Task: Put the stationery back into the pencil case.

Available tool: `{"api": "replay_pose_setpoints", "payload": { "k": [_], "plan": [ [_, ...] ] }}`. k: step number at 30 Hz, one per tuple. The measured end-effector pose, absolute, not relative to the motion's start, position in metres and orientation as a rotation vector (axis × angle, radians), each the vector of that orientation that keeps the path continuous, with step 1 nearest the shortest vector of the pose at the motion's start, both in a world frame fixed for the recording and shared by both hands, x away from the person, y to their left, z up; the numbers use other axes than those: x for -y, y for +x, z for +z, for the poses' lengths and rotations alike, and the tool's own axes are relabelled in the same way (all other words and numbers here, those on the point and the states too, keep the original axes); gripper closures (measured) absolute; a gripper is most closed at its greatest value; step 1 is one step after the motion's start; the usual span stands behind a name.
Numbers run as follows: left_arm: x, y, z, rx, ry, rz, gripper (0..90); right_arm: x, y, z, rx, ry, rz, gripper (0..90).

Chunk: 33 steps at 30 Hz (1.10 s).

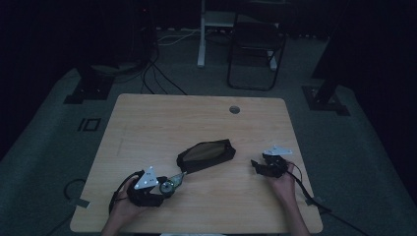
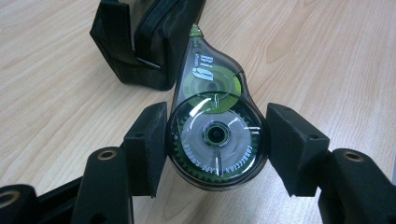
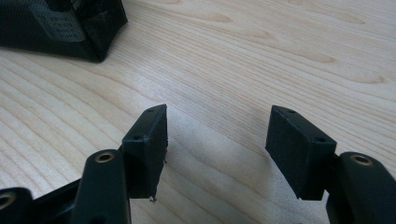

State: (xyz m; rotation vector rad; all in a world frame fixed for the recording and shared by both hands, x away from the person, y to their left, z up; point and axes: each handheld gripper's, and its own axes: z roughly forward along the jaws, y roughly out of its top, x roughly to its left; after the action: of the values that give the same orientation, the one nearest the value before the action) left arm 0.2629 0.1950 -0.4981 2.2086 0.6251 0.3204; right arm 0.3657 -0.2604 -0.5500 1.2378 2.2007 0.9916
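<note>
The correction tape [image 2: 212,126] is clamped by the left gripper [image 2: 215,140] — best kept nose-first toward the pouch [image 1: 206,155] at one o'clock; the right gripper [image 3: 217,149] is held wide — empty.

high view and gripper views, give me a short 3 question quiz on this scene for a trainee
1. True or false: the left gripper is shut on the tape dispenser.
2. Which way does the dispenser's narrow tip point? A) at the black pouch B) at the round hole in the table C) at the right gripper
3. Fill in: the right gripper's jaws are ____ with only bare table between them.

Key: 1 true: both pads press the dispenser's round end. 2 A: the tip lies at the pouch's open end. 3 open.
</note>
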Motion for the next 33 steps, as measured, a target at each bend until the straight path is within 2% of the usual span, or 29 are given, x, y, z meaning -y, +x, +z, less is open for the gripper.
{"api": "replay_pose_setpoints", "payload": {
  "k": [33],
  "plan": [
    [-0.197, 0.264, -0.467, -0.572, 2.189, 0.361, 41.7, 0.261, 0.367, -0.553, -2.202, 1.236, 0.973, 38.1]
  ]
}}
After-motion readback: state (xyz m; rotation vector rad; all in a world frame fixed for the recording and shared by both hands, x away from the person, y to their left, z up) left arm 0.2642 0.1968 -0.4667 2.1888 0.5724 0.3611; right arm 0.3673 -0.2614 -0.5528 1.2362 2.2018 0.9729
